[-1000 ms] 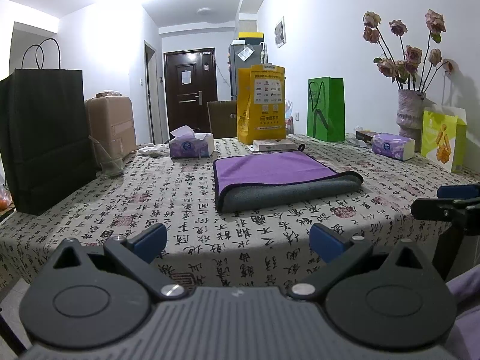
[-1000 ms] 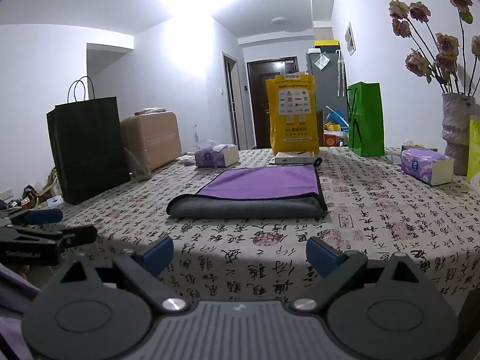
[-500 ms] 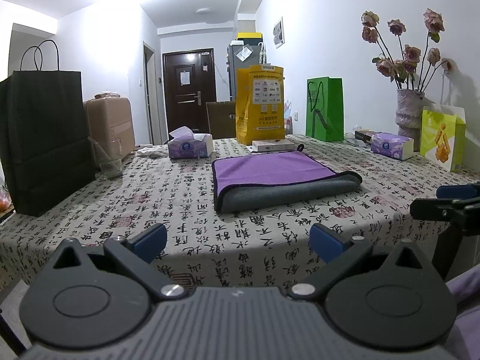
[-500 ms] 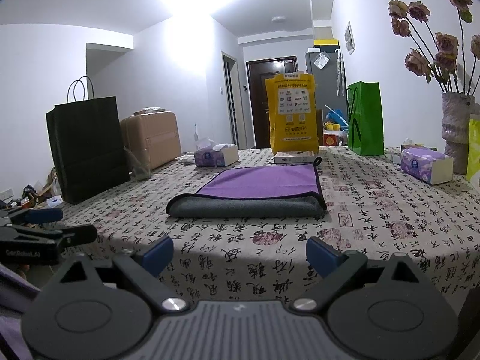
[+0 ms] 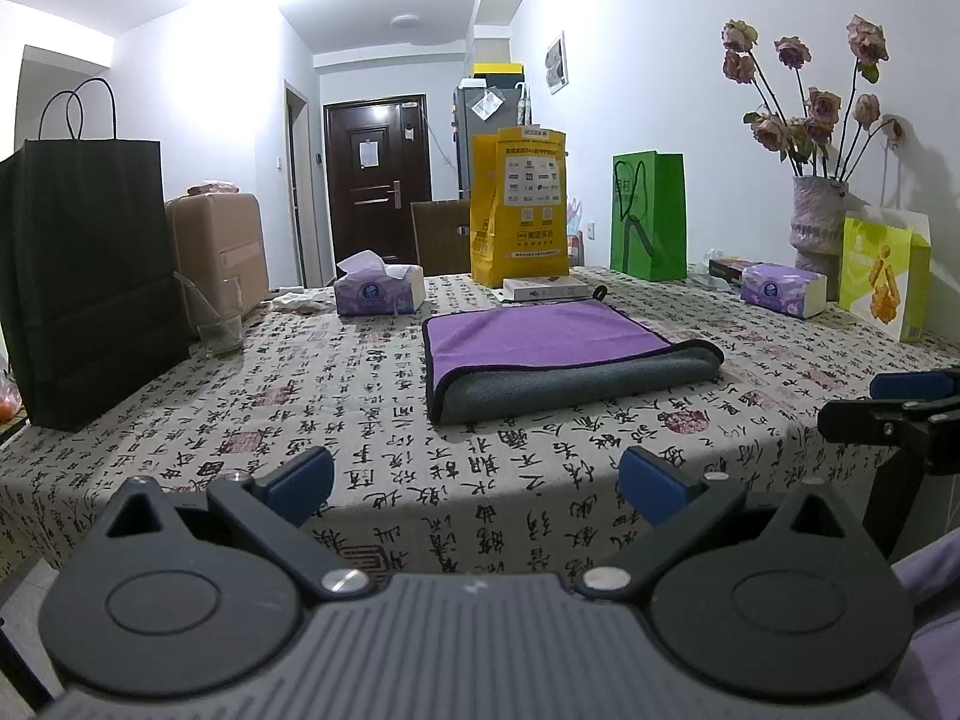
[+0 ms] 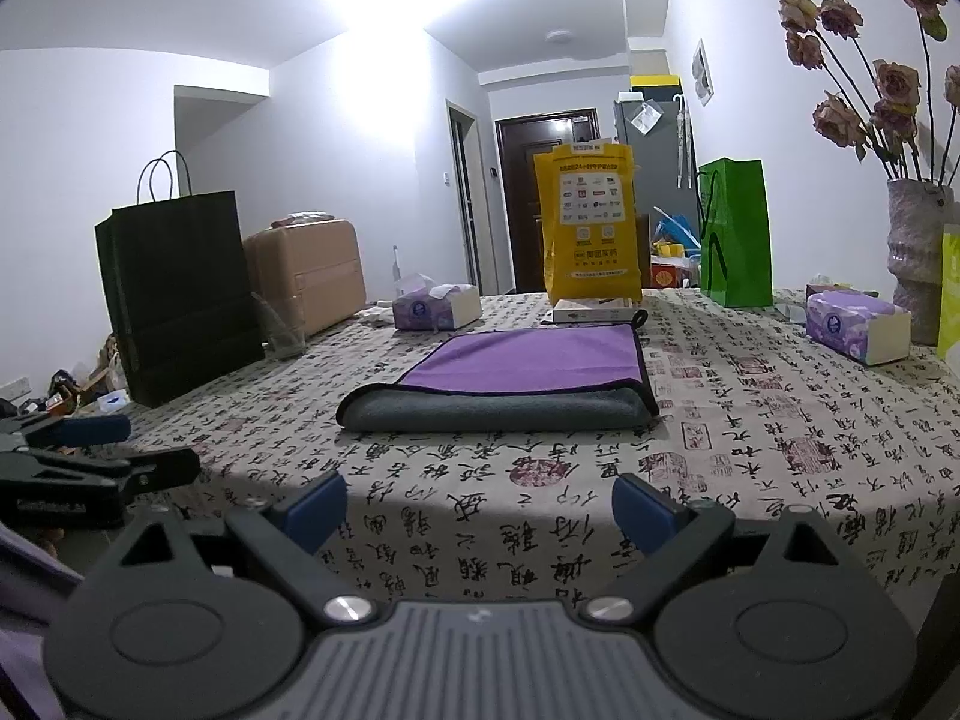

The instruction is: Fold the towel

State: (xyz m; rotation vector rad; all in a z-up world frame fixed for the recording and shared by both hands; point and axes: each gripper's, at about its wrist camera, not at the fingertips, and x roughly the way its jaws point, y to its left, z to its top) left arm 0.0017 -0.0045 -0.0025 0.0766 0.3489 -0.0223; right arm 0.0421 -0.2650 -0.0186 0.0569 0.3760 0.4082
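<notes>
A white-walled room with a dark door at the far end; a surface [image 5: 336, 396] covered by a cloth printed with black calligraphy fills the middle of both views. Along its far and side edges stand a black bag [image 5: 84, 276], a yellow bag [image 5: 519, 207], a green bag [image 5: 649, 215], two tissue boxes [image 5: 379, 291], a glass [image 5: 215, 318] and a vase of dried roses [image 5: 819, 222].

The towel [image 5: 558, 354] lies flat at centre frame in both views, well apart from the other items. It already appears folded once: purple face up, with a thick grey rolled edge [image 6: 498, 408] turned toward the viewer and dark piping along the sides.

The left gripper [image 5: 477, 474], at the bottom of the left view, is held short of the surface's near edge, its jaws spread wide and empty. The right gripper [image 6: 479, 507] sits likewise at the bottom of the right view, jaws apart, holding nothing. Each appears at the margin of the other's view, at mid-height.

Handling, as judged: the towel looks soft, plush and light, likely to sag and drape when lifted; it is not fragile, and its nap should resist slipping. A suitable hold would be the two corners of one short side [image 5: 714, 354], pinching both layers together, then carrying them across to the opposite side so that the layers do not separate.
</notes>
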